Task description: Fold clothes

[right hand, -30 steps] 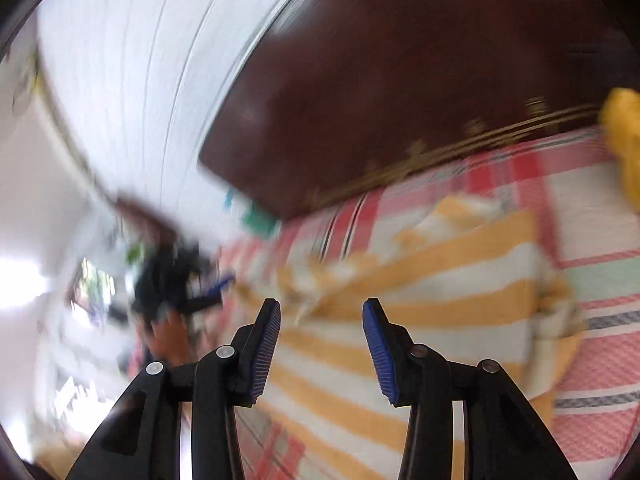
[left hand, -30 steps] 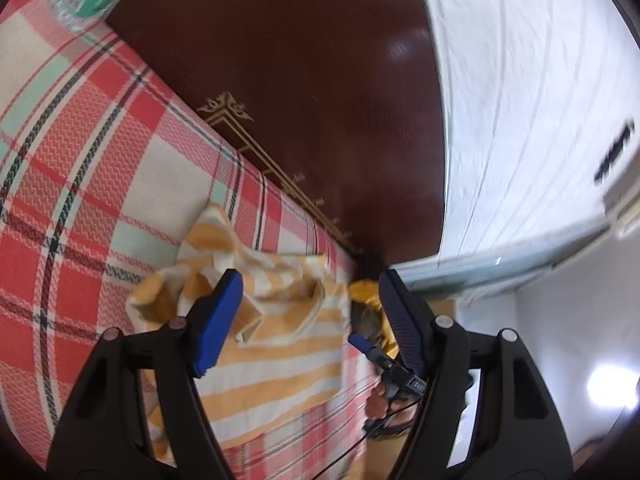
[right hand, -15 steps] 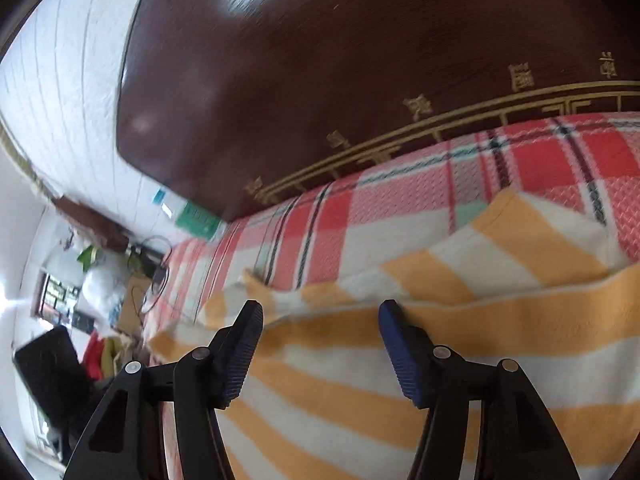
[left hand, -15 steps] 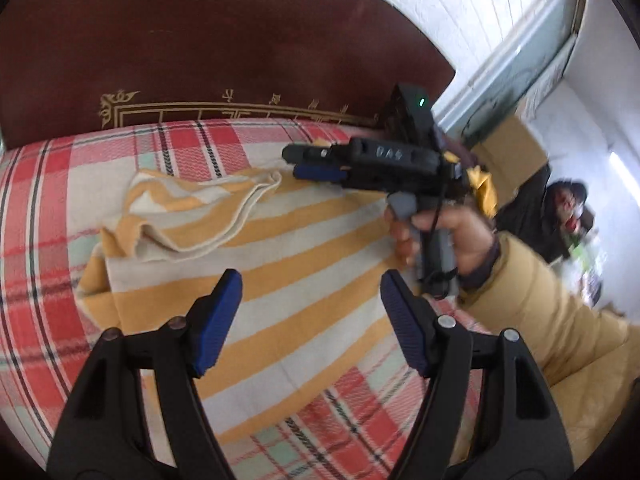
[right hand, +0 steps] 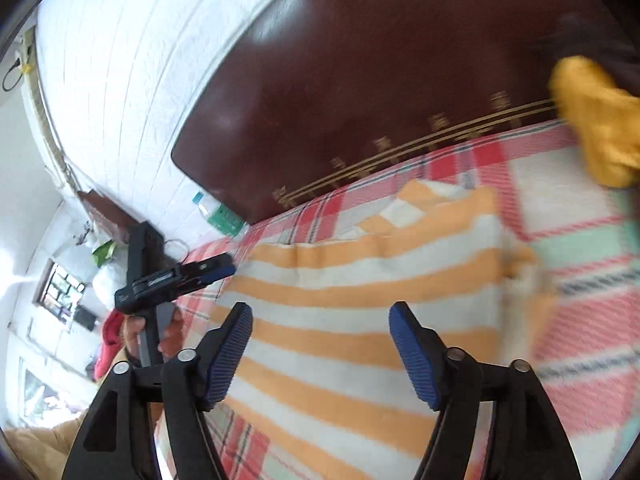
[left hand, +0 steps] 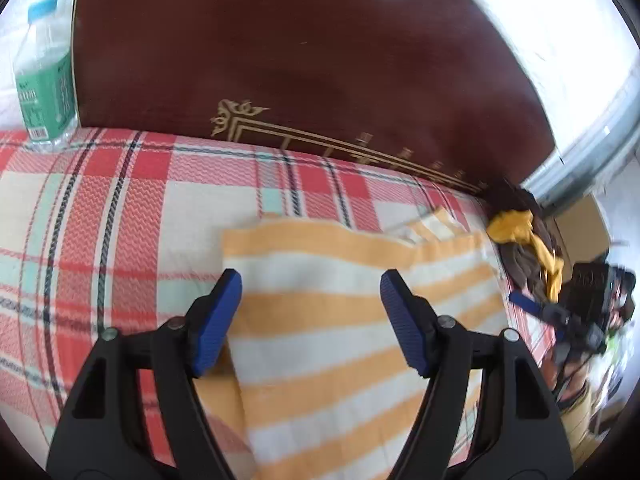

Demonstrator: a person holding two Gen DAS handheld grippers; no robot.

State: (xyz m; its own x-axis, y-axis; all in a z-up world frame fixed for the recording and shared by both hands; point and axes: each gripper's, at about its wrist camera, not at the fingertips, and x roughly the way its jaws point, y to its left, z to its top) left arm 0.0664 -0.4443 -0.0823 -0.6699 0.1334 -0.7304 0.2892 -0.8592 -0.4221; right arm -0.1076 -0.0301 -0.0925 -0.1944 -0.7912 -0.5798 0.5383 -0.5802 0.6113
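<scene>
Orange-and-white striped garment [left hand: 344, 320] lies flat on the plaid bedcover [left hand: 100, 216], near the dark headboard [left hand: 304, 60]. Left gripper [left hand: 311, 322] hangs above its left edge, jaws wide apart, holding nothing. Right gripper [right hand: 321, 356] likewise spread wide and empty over the garment's right part

Not much lettering to call here: the clear plastic water bottle [left hand: 43, 76] with the pale blue cap carries a green label with white print and a barcode patch, but it's too blurred to read. The dark wooden headboard [left hand: 320, 80] shows small gold characters along its gilt border lines, too smeared to make out. White lettering sits on the body of the black left tongs [right hand: 218, 271] in the right wrist view, and it won't resolve either.
</scene>
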